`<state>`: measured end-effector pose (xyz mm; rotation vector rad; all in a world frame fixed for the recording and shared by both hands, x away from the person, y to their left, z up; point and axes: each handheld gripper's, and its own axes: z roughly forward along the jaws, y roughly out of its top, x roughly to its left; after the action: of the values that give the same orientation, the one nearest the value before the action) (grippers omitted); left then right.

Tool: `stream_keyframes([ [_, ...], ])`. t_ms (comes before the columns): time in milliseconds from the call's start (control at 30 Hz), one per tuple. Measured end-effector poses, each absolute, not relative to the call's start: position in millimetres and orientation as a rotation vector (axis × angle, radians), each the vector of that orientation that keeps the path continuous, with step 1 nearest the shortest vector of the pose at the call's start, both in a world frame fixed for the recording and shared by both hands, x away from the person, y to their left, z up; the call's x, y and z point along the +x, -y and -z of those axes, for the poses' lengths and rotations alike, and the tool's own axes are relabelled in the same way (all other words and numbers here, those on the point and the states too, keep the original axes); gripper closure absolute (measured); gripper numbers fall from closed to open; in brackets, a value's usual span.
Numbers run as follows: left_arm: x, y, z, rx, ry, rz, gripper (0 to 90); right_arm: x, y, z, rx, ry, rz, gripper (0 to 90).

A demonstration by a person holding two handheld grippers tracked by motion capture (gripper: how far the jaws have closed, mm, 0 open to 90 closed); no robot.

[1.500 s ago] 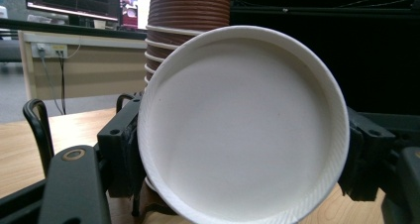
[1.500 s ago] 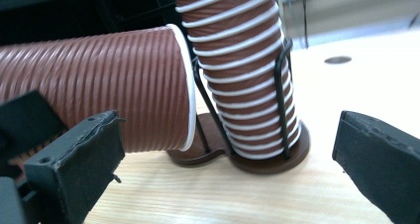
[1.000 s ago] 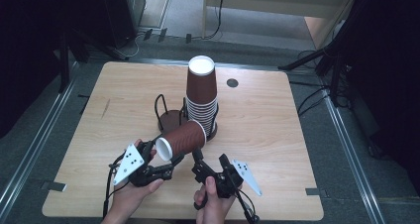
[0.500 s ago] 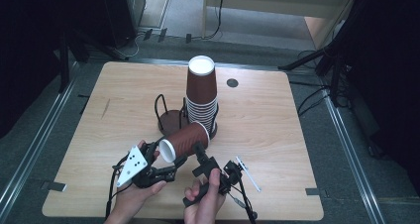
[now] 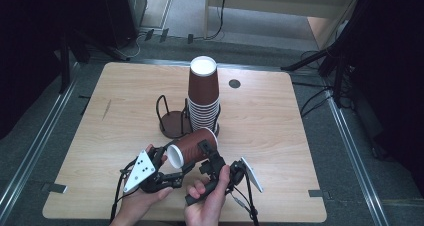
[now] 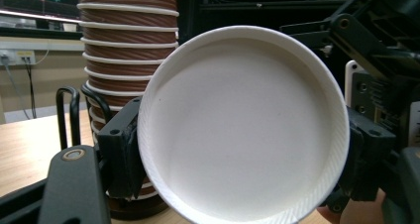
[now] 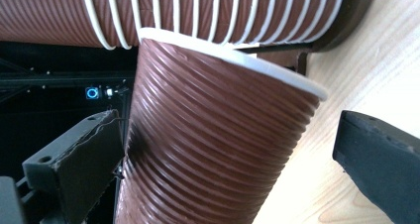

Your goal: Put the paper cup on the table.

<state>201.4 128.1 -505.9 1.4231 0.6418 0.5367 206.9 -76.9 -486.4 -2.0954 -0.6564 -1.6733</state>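
We find no brand, label or readable writing on any item.

We see the cup point(image 5: 192, 147) lying on its side above the near half of the table point(image 5: 280, 131), just in front of the stack point(image 5: 203, 97) of upturned cups seated in the black wire holder point(image 5: 170, 117). In the high view the cup's white bottom faces the left gripper point(image 5: 166, 158); its rim points toward the stack.

The left gripper pinches the cup at its narrow end. In the left gripper view both black jaws press against the cup's sides, with the white bottom point(image 6: 242, 125) between them.

The right gripper point(image 5: 211, 158) sits at the cup's wider part. In the right gripper view its jaws stand spread to either side of the ribbed brown wall point(image 7: 208, 149); the left jaw is just beside the wall, the right jaw well apart.

Against the frame one second earlier, the right gripper has shifted from in front of the cup to beside it. The cup, the left gripper and the stack keep their places.
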Motion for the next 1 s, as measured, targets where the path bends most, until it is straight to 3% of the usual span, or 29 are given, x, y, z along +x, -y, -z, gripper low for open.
stream_keyframes([
  [1000, 197.7, -125.5, 504.9, 1.425, -0.579, -0.531, 23.0, 222.6, 86.1, 493.0, -1.990, 0.504, 1.606, 1.2],
])
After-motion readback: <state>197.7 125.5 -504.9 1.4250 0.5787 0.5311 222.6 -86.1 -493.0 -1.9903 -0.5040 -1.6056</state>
